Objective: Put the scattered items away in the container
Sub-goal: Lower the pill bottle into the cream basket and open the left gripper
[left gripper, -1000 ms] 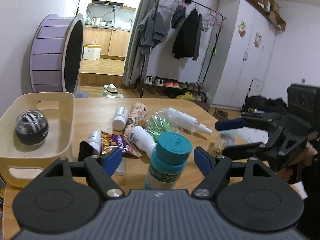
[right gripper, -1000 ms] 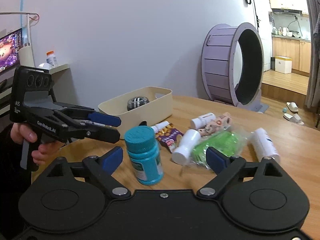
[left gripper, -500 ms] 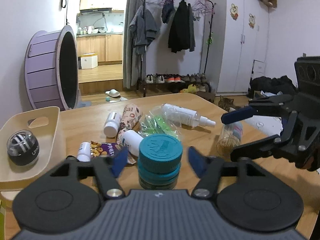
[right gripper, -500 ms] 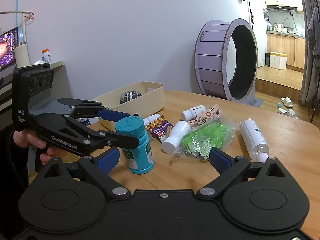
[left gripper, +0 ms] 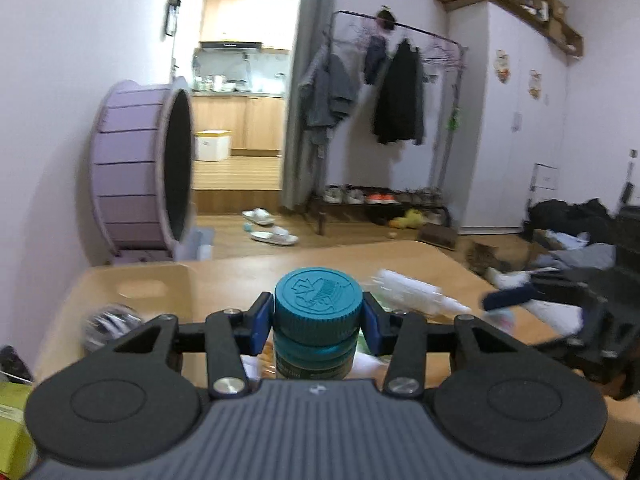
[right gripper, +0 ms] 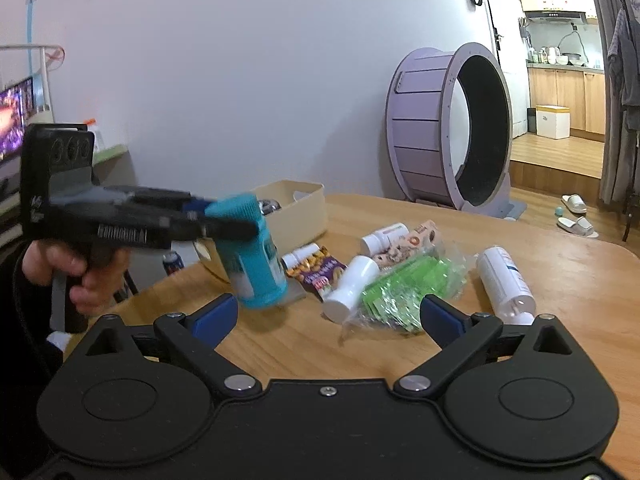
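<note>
My left gripper [left gripper: 318, 322] is shut on the teal-capped pill bottle [left gripper: 318, 312], gripping its cap; the right wrist view shows the bottle [right gripper: 256, 256] lifted and tilted above the table. The beige bin [right gripper: 296, 212] stands behind it with a dark ball [left gripper: 110, 320] inside. My right gripper [right gripper: 326, 312] is open and empty, facing the scattered items: a green plastic bag [right gripper: 404, 284], a white bottle [right gripper: 352, 284], a snack packet [right gripper: 320, 272], a spray bottle [right gripper: 506, 280] and small white bottles [right gripper: 384, 234].
The wooden table [right gripper: 560, 264] carries the items. A purple wheel [right gripper: 452, 136] stands beyond the table's far edge. A yellow-green object [left gripper: 12, 420] sits at the left wrist view's lower left. My right gripper also shows at the left wrist view's right side [left gripper: 560, 304].
My left gripper closed on the teal bottle's cap and lifted it off the table, tilting it toward the bin. The right gripper stayed open, nearly still.
</note>
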A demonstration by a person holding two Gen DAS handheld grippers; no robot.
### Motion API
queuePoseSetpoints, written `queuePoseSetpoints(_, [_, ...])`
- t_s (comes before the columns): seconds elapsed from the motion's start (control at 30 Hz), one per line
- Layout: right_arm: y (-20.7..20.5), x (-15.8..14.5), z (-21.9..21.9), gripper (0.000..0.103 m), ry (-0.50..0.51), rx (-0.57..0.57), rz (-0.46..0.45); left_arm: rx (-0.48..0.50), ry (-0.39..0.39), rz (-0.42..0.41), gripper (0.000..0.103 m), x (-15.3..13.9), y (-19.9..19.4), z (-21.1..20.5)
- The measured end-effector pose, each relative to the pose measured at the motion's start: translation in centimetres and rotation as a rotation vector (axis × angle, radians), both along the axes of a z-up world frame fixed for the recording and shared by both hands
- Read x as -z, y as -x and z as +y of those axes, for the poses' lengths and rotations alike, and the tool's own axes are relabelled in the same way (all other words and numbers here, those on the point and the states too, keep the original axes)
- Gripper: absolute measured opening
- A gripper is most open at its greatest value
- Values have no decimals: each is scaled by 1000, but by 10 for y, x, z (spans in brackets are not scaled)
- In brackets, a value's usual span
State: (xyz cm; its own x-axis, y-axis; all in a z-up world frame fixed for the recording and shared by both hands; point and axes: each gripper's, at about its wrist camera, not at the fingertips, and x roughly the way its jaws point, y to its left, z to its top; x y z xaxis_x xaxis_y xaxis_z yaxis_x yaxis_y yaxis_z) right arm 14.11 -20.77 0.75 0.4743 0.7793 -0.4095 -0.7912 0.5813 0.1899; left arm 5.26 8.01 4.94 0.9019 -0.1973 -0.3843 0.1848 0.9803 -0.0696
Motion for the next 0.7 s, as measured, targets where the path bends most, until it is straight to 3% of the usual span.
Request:
queuePoseSetpoints(0.17, [-1, -3, 10, 98, -54, -16, -9, -72, 37, 8, 45, -14, -28, 43])
queuePoseSetpoints(0.37, [-6, -3, 19, 102, -85, -17, -10, -126, 18, 6, 45, -28, -63, 69])
queuePoseSetpoints(0.7, [-11, 4, 25, 102, -62, -8, 4, -175, -40, 116, 45, 6, -124, 79])
